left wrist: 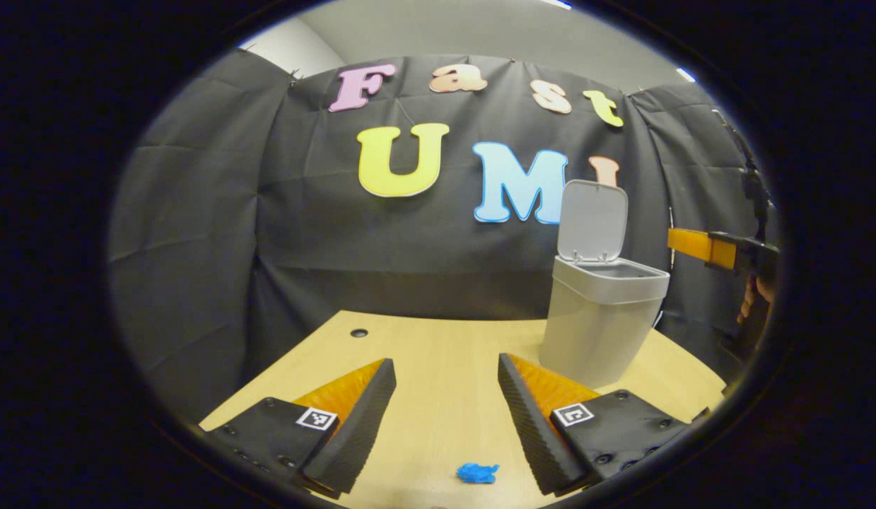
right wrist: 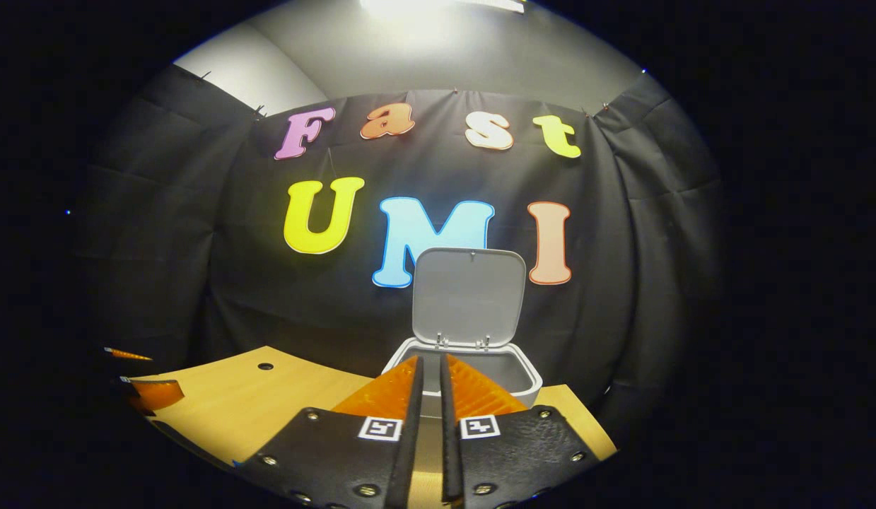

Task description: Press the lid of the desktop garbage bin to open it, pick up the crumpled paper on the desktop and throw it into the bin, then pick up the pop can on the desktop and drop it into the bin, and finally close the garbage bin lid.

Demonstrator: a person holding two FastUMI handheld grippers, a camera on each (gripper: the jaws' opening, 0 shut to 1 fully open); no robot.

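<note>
The grey desktop bin [left wrist: 600, 332] stands on the right of the wooden desk with its lid [left wrist: 592, 220] swung up. A small blue crumpled paper [left wrist: 477, 473] lies on the desk near me, just below the gap between my left gripper's fingers. My left gripper [left wrist: 446, 375] is open and holds nothing. In the right gripper view, my right gripper [right wrist: 430, 367] is shut with nothing between its fingers, right in front of the bin's open mouth [right wrist: 512, 375] and raised lid [right wrist: 468, 297]. In the left gripper view the right gripper [left wrist: 720, 249] hangs level with the bin's rim, to its right.
The wooden desk [left wrist: 423, 346] has a small round hole [left wrist: 359, 332] near its far left edge. A hand [left wrist: 752, 297] holds the right gripper beyond the bin. The left gripper [right wrist: 144, 392] shows at the left edge of the right gripper view.
</note>
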